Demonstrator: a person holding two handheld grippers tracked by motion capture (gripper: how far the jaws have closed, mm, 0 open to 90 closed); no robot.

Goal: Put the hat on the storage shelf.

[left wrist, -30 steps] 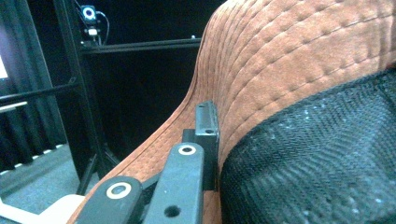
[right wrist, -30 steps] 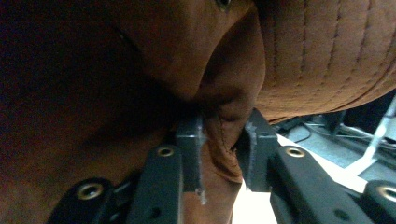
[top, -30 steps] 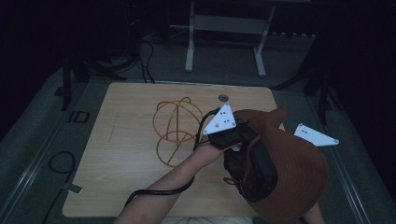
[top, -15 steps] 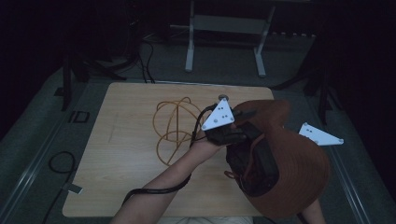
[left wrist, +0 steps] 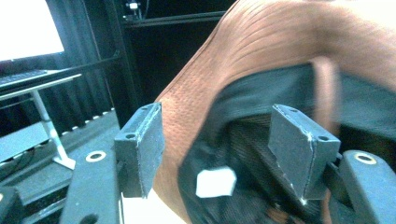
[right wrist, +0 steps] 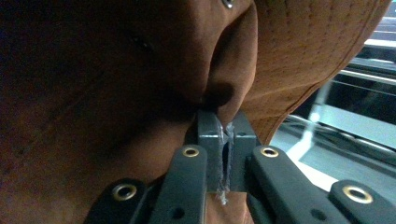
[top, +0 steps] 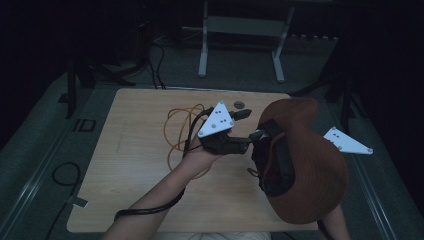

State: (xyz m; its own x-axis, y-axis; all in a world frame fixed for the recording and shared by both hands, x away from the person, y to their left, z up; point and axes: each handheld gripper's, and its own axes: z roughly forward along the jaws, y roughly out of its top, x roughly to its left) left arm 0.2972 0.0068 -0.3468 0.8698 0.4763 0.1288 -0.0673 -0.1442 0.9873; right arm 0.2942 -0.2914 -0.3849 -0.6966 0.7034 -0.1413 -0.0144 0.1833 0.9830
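Dim floor rings our wooden bench [top: 135,150], where an orange cord [top: 176,131] lies. Our right gripper [right wrist: 225,140] pinches the brown hat [top: 310,165] above the bench's right side; our left gripper [top: 246,127] has just been opening, jaws apart astride its brim.

A hat [top: 305,165] is hanging above the right part of the desk [top: 135,165]. The left tongs [top: 246,127] are sitting just left of it, their jaws level with its opening. A coiled cable [top: 182,132] is lying on the desk behind the left hand [top: 200,156], with a small disc [top: 239,104] lying near the far edge.
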